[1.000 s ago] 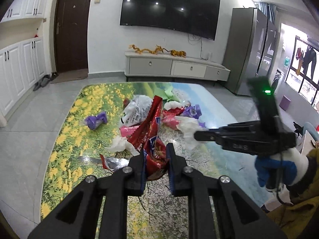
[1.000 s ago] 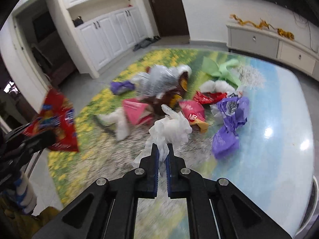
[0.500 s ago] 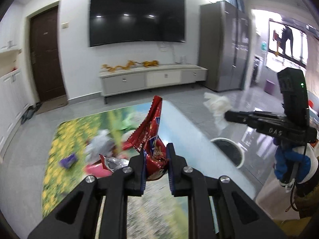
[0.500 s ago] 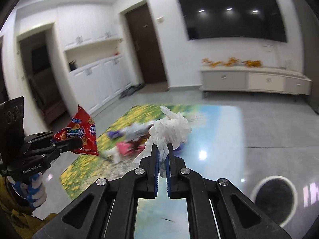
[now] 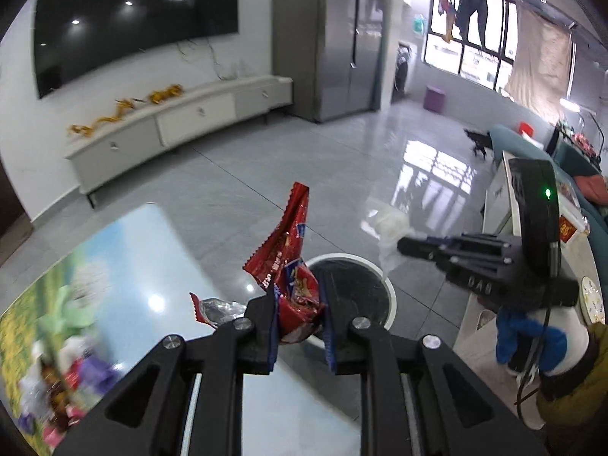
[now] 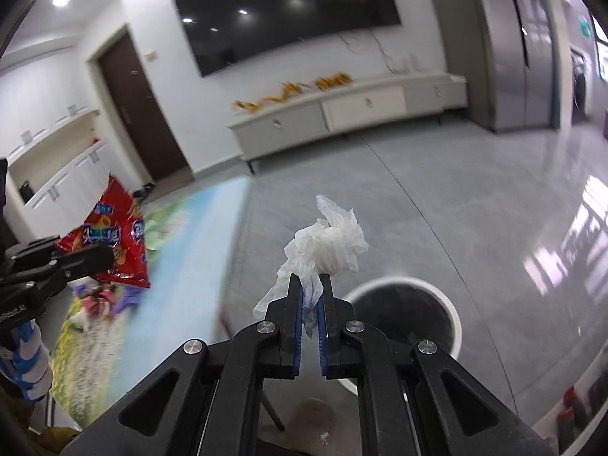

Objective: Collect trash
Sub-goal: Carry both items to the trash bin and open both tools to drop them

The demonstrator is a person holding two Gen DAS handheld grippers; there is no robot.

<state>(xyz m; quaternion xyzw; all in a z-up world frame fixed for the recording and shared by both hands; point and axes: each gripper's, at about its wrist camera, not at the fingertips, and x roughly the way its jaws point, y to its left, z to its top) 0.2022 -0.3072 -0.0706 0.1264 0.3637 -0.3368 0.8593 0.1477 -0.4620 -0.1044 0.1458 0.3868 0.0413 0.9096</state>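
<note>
My left gripper (image 5: 298, 304) is shut on a red snack wrapper (image 5: 285, 250) and holds it in the air beside the table's edge, in front of a round white-rimmed bin with a black liner (image 5: 355, 296). My right gripper (image 6: 311, 292) is shut on a crumpled white plastic bag (image 6: 328, 245), held above the floor just left of the bin (image 6: 406, 315). In the left wrist view the right gripper (image 5: 402, 245) sits right of the bin with the white bag (image 5: 387, 228). In the right wrist view the left gripper (image 6: 102, 258) with the wrapper (image 6: 110, 239) is at the left.
The flower-print table (image 5: 125, 266) carries more trash (image 5: 57, 380) at its left end. A TV cabinet (image 5: 182, 121) and a grey fridge (image 5: 334, 38) stand along the far wall. A sofa and a white side table (image 5: 509, 190) are at the right.
Both grippers have swung right, away from the trash pile on the table, carrying the wrapper and the white bag to the bin on the floor.
</note>
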